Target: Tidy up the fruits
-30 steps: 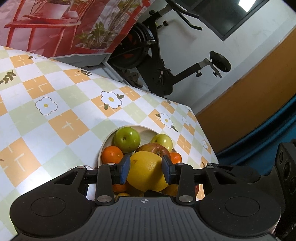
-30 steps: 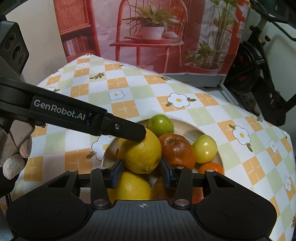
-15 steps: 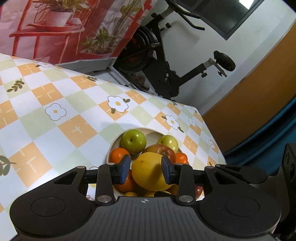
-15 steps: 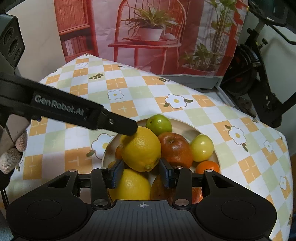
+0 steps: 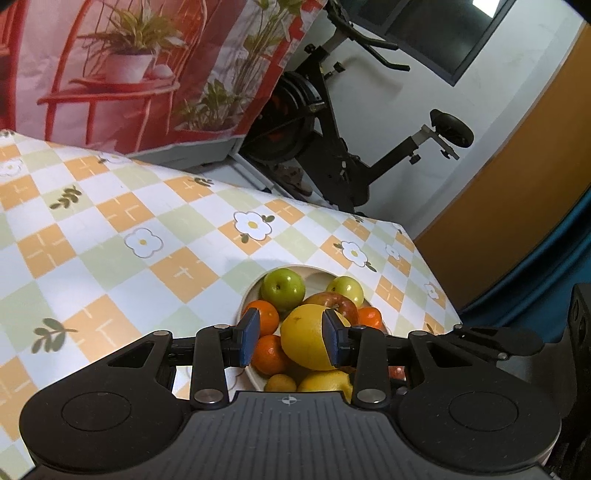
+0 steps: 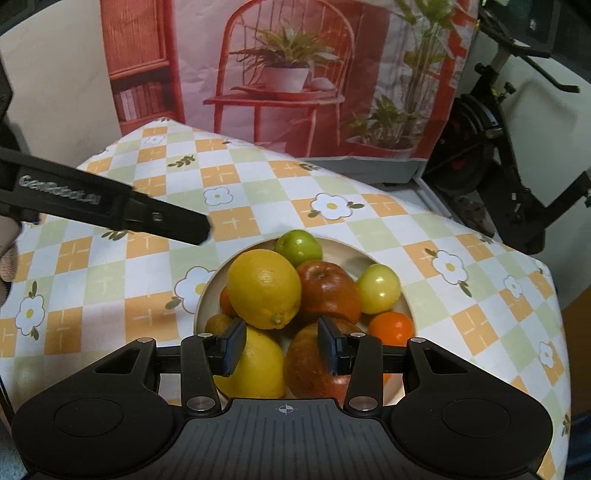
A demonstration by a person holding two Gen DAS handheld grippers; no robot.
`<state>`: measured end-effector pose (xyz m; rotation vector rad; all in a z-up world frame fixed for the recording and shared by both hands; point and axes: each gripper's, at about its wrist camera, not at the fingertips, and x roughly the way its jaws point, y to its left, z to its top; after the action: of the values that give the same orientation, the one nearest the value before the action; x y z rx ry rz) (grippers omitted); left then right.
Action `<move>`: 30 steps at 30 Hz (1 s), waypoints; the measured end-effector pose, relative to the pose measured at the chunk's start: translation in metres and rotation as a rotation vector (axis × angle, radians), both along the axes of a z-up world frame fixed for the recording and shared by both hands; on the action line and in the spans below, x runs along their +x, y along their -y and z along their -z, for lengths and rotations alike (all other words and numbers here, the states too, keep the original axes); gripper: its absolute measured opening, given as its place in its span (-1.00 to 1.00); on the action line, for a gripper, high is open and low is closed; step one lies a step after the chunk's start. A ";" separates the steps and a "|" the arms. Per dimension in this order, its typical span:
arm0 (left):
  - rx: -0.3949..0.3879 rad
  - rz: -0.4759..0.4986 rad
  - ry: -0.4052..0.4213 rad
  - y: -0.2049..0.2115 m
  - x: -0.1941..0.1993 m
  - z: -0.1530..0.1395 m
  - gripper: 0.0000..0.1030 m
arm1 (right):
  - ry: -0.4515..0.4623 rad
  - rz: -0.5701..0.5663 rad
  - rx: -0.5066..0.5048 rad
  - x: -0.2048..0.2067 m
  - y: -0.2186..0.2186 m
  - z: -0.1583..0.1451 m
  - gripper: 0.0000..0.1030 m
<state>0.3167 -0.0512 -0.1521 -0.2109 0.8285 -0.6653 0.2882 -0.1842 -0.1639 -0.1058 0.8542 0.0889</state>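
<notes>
The left gripper is released above the bowl; the lemon sits atop piled apples and oranges. The right gripper hangs spread nearby. An exercise bike stands beyond the table.

Soft, even indoor light — a bright ceiling panel glows top right. Faint shadows on the checked floral tablecloth; fisheye bending at edges — slight motion blur.
</notes>
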 end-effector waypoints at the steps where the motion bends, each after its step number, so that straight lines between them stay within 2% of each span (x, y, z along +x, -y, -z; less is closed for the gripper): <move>1: 0.008 -0.004 0.009 -0.002 -0.003 -0.003 -0.25 | 0.007 0.007 0.003 -0.003 0.001 -0.002 -0.23; 5: 0.047 -0.027 0.057 -0.009 -0.015 -0.017 -0.21 | 0.050 0.037 0.021 -0.015 0.007 -0.012 -0.22; 8: 0.072 -0.051 0.095 -0.015 -0.026 -0.028 0.03 | 0.095 0.060 0.040 -0.026 0.010 -0.022 -0.10; 10: 0.083 -0.070 0.125 -0.019 -0.034 -0.037 0.28 | 0.132 0.079 0.050 -0.034 0.012 -0.030 0.06; 14: 0.090 -0.093 0.178 -0.029 -0.049 -0.055 0.58 | 0.201 0.107 0.081 -0.052 0.015 -0.045 0.44; 16: 0.100 -0.109 0.202 -0.033 -0.057 -0.064 0.79 | 0.234 0.118 0.091 -0.060 0.016 -0.052 0.65; 17: 0.105 -0.117 0.218 -0.035 -0.061 -0.069 0.81 | 0.251 0.124 0.093 -0.064 0.017 -0.055 0.69; 19: 0.122 -0.134 0.246 -0.035 -0.070 -0.077 0.86 | 0.279 0.133 0.098 -0.072 0.017 -0.062 0.95; 20: 0.137 -0.144 0.259 -0.035 -0.074 -0.081 0.88 | 0.296 0.139 0.106 -0.077 0.018 -0.066 0.99; 25: 0.204 -0.178 0.346 -0.036 -0.098 -0.102 0.98 | 0.343 0.162 0.136 -0.095 0.021 -0.079 0.99; 30: 0.230 -0.198 0.417 -0.036 -0.121 -0.121 1.00 | 0.398 0.171 0.163 -0.114 0.021 -0.091 0.99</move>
<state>0.1956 -0.0154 -0.0310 0.0548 0.4688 -0.4030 0.1743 -0.2053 -0.0726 0.1008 0.4535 -0.0232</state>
